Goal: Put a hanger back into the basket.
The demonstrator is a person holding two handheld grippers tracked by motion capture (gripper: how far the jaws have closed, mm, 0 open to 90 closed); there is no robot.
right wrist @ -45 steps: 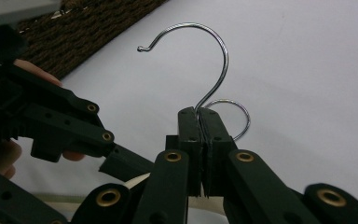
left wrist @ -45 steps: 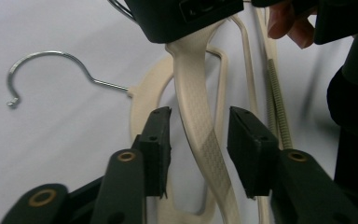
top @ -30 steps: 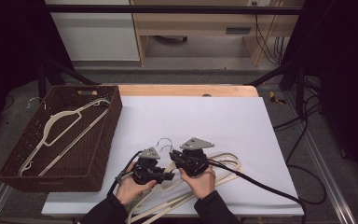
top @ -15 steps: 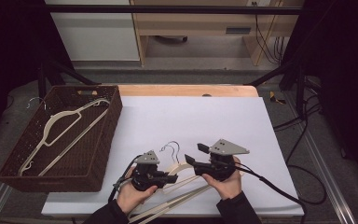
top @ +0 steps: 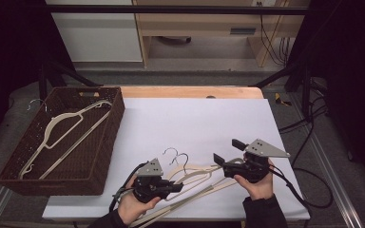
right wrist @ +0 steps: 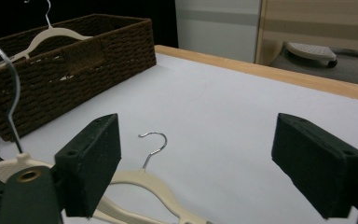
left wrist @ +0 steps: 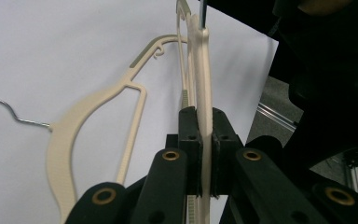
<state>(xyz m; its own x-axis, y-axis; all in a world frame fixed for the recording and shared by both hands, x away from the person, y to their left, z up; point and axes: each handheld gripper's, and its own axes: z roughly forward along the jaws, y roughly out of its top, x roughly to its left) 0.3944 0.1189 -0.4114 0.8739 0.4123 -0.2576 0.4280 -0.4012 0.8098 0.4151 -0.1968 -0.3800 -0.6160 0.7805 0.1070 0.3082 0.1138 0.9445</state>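
From high on our side we look forward and down over the whole worktop [top: 195,123]. The left tool's camera sits close, looking along a cream hanger [left wrist: 204,93]; the right one looks low across the worktop toward the basket [right wrist: 70,60], shared with the high view.

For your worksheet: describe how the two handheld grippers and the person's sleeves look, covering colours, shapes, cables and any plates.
Both the left gripper and the right gripper are black, each topped by a grey three-cornered plate. Their jaws end in blocky black pads, and the linkage arms carry brass-coloured pivot rings. A black cable trails from the right gripper. The sleeves are dark.
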